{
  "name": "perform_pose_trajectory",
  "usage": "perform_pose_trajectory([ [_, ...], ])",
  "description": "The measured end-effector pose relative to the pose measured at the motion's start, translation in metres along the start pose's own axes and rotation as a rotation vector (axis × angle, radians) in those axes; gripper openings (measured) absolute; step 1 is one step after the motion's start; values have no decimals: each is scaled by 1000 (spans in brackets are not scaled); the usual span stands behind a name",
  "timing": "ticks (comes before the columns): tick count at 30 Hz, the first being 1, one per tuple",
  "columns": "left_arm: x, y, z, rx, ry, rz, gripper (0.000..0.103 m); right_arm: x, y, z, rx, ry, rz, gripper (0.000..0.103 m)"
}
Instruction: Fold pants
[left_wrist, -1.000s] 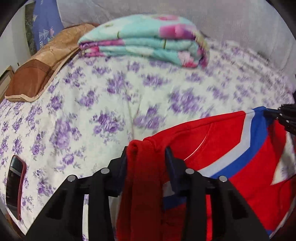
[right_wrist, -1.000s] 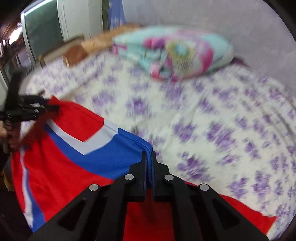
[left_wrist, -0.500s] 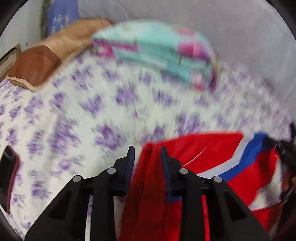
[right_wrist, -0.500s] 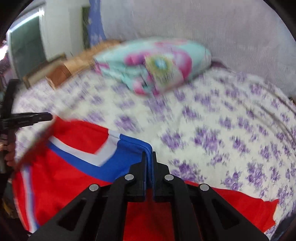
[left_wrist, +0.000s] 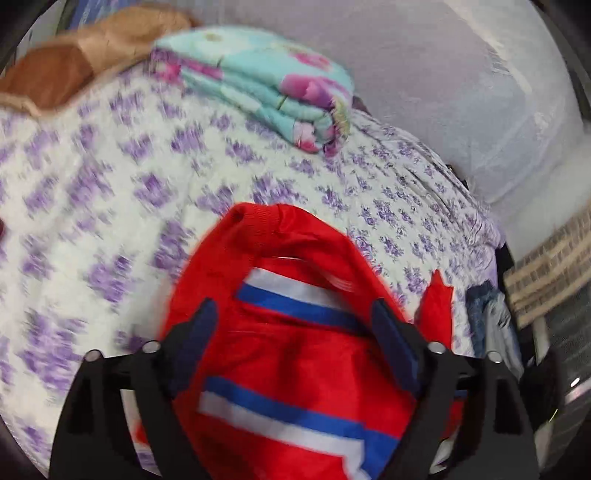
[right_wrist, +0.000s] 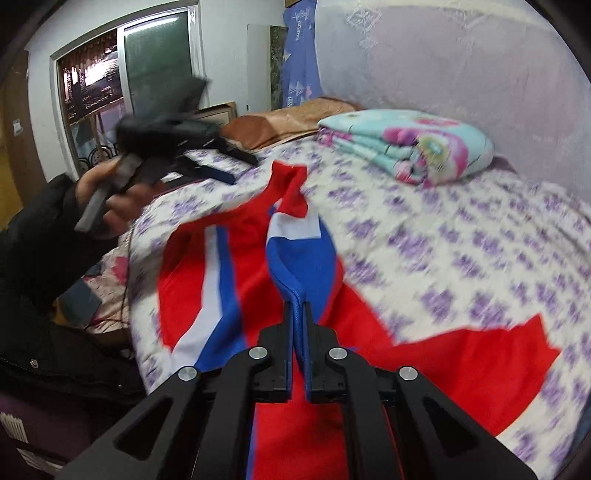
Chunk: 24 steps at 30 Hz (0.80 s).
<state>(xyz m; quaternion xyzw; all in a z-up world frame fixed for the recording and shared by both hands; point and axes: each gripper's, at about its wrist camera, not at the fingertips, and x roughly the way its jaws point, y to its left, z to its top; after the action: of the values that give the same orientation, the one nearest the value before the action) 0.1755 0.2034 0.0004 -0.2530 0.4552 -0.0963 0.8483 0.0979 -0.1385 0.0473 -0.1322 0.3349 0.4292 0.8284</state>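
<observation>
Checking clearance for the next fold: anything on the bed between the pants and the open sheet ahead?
Nothing visible. The pants lie on bare floral sheet; the folded quilt sits apart, near the headboard. Right claw is clamped on the blue edge.

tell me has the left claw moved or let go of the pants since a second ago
Yes. The left claw has opened and released the red pants, and swung right: the folded floral blanket now sits left of centre.

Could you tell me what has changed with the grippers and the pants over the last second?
The left gripper has opened and let go of the red pants, which now lie beneath its spread jaws. It has lifted away. The right gripper stays clamped on the blue edge. The folded quilt has not moved.
</observation>
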Motion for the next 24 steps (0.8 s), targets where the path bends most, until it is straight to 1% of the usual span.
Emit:
perform_pose_trajectory([
  [3, 17, -3, 11, -56, 29, 12, 84, 1, 4, -13, 18, 1, 12, 5],
  [5, 26, -11, 16, -66, 57, 62, 84, 1, 4, -19, 27, 6, 17, 5],
  [9, 25, -26, 24, -75, 41, 106, 86, 5, 15, -30, -23, 28, 26, 5],
  [11, 24, -32, 25, -66, 25, 146, 89, 8, 20, -36, -46, 38, 36, 5],
  [12, 29, -35, 25, -53, 34, 177, 89, 8, 20, -39, -43, 38, 42, 5],
  [13, 32, -35, 24, -44, 44, 199, 85, 7, 18, -41, -34, 33, 47, 5],
  [14, 39, -35, 21, -27, 61, 228, 58, 6, 17, -42, -27, 28, 50, 5],
  [15, 46, -33, 19, -19, 86, 237, 37, 4, 16, -43, -18, 18, 52, 5],
  [16, 50, -29, 18, -25, 107, 221, 19, 2, 15, -42, -15, 10, 52, 5],
  [17, 50, -26, 16, -33, 110, 203, 14, -1, 15, -41, -16, 1, 48, 5],
  [18, 45, -25, 15, -35, 98, 191, 11, -5, 16, -40, -20, -9, 43, 5],
  [19, 38, -26, 14, -35, 79, 172, 7, -11, 17, -38, -25, -27, 40, 5],
  [21, 10, -32, 4, -16, 16, 139, 7, -24, 21, -35, -37, -59, 53, 5],
  [22, -5, -32, -4, -6, -14, 124, 7, -34, 28, -36, -58, -80, 75, 5],
  [24, -36, -28, -30, 9, -68, 103, 7, -45, 42, -41, -97, -90, 111, 5],
])
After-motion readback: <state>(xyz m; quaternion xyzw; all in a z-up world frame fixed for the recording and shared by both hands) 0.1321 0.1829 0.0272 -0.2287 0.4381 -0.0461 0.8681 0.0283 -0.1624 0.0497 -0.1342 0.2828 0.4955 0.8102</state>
